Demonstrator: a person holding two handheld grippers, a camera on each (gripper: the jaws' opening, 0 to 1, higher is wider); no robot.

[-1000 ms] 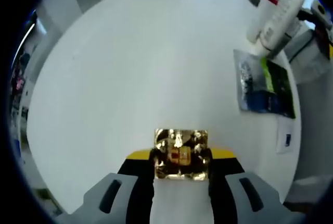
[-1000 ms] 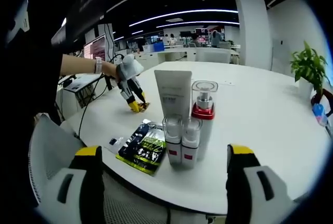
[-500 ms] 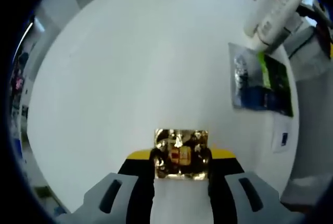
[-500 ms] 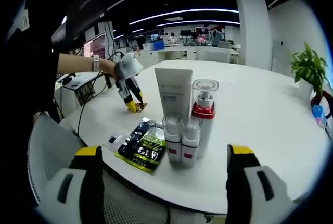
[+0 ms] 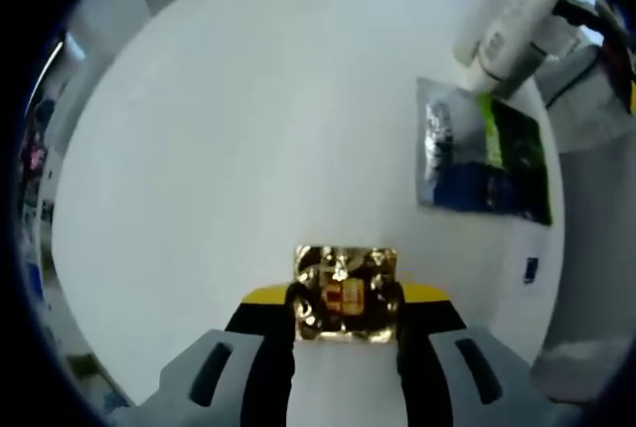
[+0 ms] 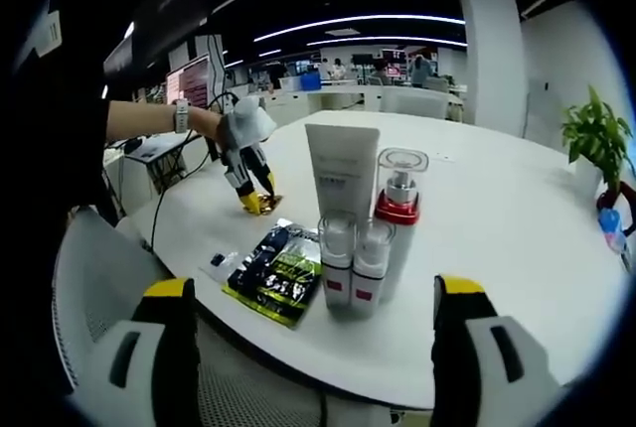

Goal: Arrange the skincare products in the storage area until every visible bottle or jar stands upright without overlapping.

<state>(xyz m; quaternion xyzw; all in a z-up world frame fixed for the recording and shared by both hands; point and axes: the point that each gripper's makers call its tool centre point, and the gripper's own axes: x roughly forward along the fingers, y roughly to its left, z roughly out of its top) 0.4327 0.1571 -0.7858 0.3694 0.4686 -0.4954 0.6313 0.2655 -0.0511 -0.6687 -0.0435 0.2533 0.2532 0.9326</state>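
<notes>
Right gripper [image 6: 310,348]: jaws wide, empty. Beyond it, two small bottles [image 6: 348,263], the pump bottle [image 6: 400,211] and the white tube [image 6: 342,174] stand upright, tightly grouped. Left of the tube, a dark sachet [image 6: 268,273] lies flat. Farther left, the left gripper [image 5: 345,320] clamps a gold sachet [image 5: 345,293] against the table [image 5: 248,119]. Judgement: bottles done; sachets remain.

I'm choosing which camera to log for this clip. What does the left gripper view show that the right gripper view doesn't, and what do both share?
Left gripper view alone: the gold foil packet close up, pinched between its own jaws.

Right gripper view alone: the two small bottles and the red-collared pump bottle upright, a potted plant, the open right gripper.

Both: the white table, the white tube, the flat dark sachet.
</notes>
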